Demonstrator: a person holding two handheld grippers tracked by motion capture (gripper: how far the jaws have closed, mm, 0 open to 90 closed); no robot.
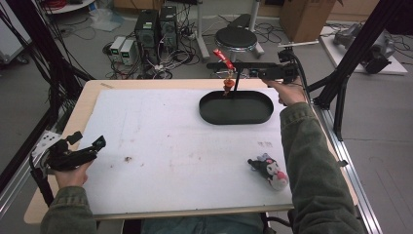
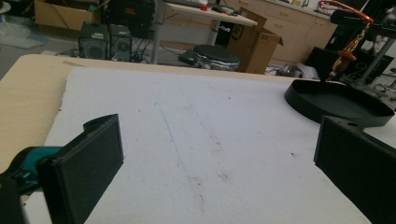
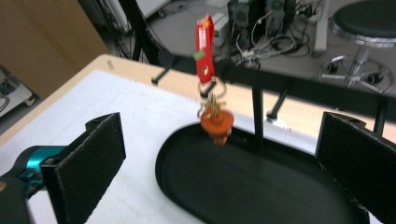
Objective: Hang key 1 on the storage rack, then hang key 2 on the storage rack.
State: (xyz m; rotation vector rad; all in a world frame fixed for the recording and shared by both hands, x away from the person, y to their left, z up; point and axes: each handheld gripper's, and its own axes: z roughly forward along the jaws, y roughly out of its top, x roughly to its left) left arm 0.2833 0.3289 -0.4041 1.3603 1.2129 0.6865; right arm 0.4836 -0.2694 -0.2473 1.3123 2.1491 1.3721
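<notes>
Keychain [image 3: 214, 100] with a red strap and an orange charm hangs from a black stand over the far end of the oval black tray [image 1: 253, 117], near the table's far edge. White mat [image 1: 185, 146] between is wide and bare. Right gripper [image 3: 219, 154] is released, jaws wide apart, facing the keychain without touching. Left gripper [image 2: 210, 158], also released, hovers at the near-left edge. A plush toy [image 1: 269, 170] lies near-right.

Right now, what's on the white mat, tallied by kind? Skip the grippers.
Black oval tray with an upright stand: 1
Keychain (red strap, orange charm) hanging from the stand above the tray: 1
Plush toy, near the person's right sleeve: 1
Total: 3
</notes>
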